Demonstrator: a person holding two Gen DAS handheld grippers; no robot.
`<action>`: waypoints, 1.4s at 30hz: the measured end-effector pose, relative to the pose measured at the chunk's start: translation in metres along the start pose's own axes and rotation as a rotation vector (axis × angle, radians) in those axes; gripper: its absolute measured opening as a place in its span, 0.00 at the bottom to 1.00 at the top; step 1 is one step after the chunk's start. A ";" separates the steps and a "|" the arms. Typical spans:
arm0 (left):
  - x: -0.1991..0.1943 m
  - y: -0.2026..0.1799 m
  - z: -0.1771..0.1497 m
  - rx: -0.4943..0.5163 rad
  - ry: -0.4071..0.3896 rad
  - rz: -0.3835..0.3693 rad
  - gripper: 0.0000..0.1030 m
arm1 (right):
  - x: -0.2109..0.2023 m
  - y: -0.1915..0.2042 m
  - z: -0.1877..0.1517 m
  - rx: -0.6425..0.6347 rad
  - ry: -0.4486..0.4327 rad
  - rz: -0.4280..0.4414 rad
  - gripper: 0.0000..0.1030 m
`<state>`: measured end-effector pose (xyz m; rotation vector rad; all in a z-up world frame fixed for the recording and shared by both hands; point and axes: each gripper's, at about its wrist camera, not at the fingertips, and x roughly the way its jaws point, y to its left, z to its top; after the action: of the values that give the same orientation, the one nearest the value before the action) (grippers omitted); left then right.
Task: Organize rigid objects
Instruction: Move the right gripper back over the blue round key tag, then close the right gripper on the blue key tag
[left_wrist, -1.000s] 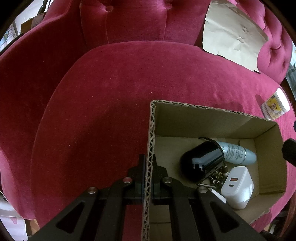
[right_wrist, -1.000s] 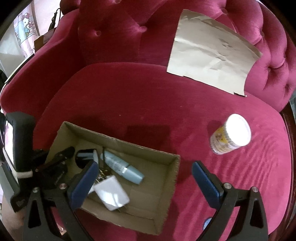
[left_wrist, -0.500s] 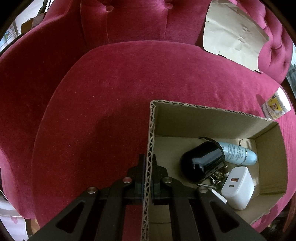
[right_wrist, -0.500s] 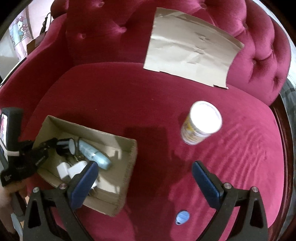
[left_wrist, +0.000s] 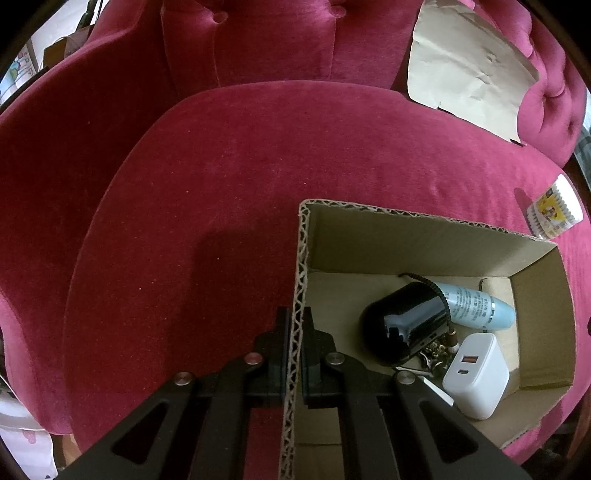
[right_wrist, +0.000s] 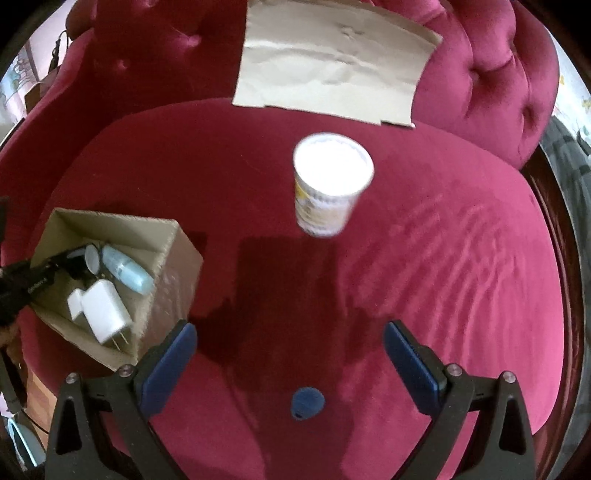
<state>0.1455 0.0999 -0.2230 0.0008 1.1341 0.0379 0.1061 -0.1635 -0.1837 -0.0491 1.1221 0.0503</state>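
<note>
- We see the left hand-held gripper (left_wrist: 294, 354) clamped on the near wall of the cardboard box (left_wrist: 424, 236), at 6 o'clock.
- The right hand-held gripper (right_wrist: 290, 350) stands wide apart, empty.
- The white-lidded tub (right_wrist: 328, 184) stands upright on the red sofa seat (right_wrist: 461, 258), at 12 o'clock from it.
- A white charger (left_wrist: 476, 376) lies inside the box.

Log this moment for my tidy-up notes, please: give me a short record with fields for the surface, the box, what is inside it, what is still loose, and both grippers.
surface: red velvet sofa seat
box: cardboard box, open top
inside: black speaker, blue tube, white charger
loose: white-lidded tub, upright; small blue disc
left gripper: shut on box wall
right gripper: open, empty
</note>
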 end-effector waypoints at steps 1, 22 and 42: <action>0.000 0.000 0.000 0.001 0.000 0.001 0.05 | 0.001 -0.003 -0.002 0.001 0.003 -0.005 1.00; 0.001 -0.003 0.000 0.002 0.000 0.012 0.05 | 0.034 -0.023 -0.059 0.024 0.091 -0.004 1.00; 0.001 -0.006 0.000 0.008 -0.001 0.029 0.06 | 0.052 -0.013 -0.071 0.002 0.095 0.006 0.96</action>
<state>0.1459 0.0938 -0.2240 0.0247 1.1334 0.0593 0.0658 -0.1804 -0.2610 -0.0471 1.2177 0.0530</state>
